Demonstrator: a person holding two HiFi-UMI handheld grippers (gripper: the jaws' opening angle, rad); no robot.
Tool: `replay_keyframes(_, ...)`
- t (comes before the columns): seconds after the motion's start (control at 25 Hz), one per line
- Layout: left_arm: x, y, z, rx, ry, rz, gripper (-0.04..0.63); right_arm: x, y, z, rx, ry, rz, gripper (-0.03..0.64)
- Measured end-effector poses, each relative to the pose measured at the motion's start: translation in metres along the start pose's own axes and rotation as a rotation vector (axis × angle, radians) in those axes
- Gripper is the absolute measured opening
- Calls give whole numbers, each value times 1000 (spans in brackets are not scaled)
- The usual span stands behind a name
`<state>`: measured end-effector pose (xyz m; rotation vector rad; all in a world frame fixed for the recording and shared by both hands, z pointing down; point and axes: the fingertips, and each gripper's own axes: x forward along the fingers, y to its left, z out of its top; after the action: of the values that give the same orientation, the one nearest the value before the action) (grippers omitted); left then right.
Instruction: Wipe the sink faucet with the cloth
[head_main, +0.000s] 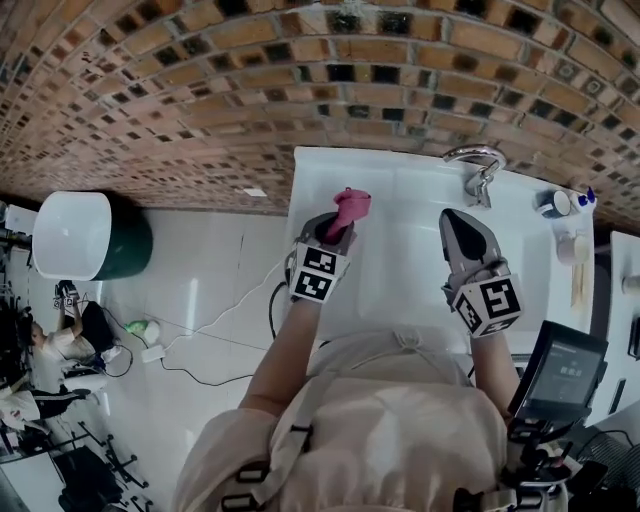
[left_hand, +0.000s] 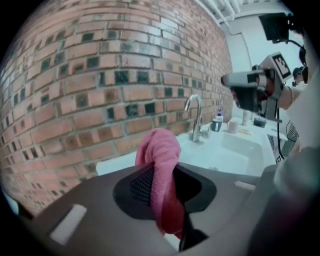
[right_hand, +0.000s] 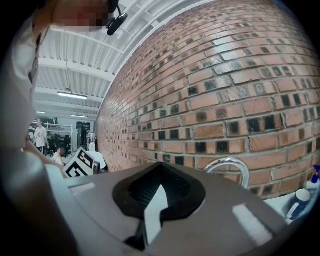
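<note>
A pink cloth (head_main: 350, 208) hangs bunched between the pads of my left gripper (head_main: 340, 226), which is shut on it above the left part of the white sink (head_main: 400, 290). In the left gripper view the cloth (left_hand: 160, 160) fills the jaws and droops toward the camera, with the chrome faucet (left_hand: 196, 117) farther off to the right by the brick wall. My right gripper (head_main: 458, 222) hovers over the sink, pointing at the faucet (head_main: 478, 165), a short way from it. Its fingertips meet with nothing between them (right_hand: 159, 192), and the faucet arch (right_hand: 232, 167) rises just beyond.
The brick wall (head_main: 300, 90) runs close behind the sink. Small bottles and a cup (head_main: 565, 203) stand on the counter right of the faucet. A dark screen device (head_main: 560, 375) sits at the right. A white round bin (head_main: 75, 235) stands on the floor to the left.
</note>
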<state>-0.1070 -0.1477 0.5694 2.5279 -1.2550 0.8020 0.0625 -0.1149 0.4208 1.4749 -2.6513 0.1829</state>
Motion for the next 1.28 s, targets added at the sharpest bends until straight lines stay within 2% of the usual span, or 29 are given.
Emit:
replay_keyframes(0.12, 0, -23, 68, 78, -129, -48, 81, -9, -13, -1, 9, -3, -34, -12)
replay_keyframes(0.32, 12, -61, 165, 174, -279, -137, 81, -26, -40, 1, 22, -14, -95, -12)
replay_keyframes(0.48, 35, -88, 225, 230, -336, -190, 81, -38, -62, -3, 48, -14, -139, -12)
replay_keyframes(0.6, 54, -109, 252, 232, -351, -225, 81, -44, -75, -8, 60, -4, -155, -12)
replay_keyframes(0.76, 77, -128, 264, 240, -345, -249, 81, -40, -82, -11, 69, -2, -156, -12)
replay_keyframes(0.92, 106, -135, 248, 229, -284, -252, 81, -38, -85, -10, 50, 6, -130, -12)
replay_keyframes(1.12, 121, -127, 231, 153, -257, -246, 83, -43, -98, -10, 46, 13, -130, -12)
replay_keyframes(1.28, 121, -113, 216, 131, -239, -210, 83, -42, -102, -15, 59, 22, -124, -12)
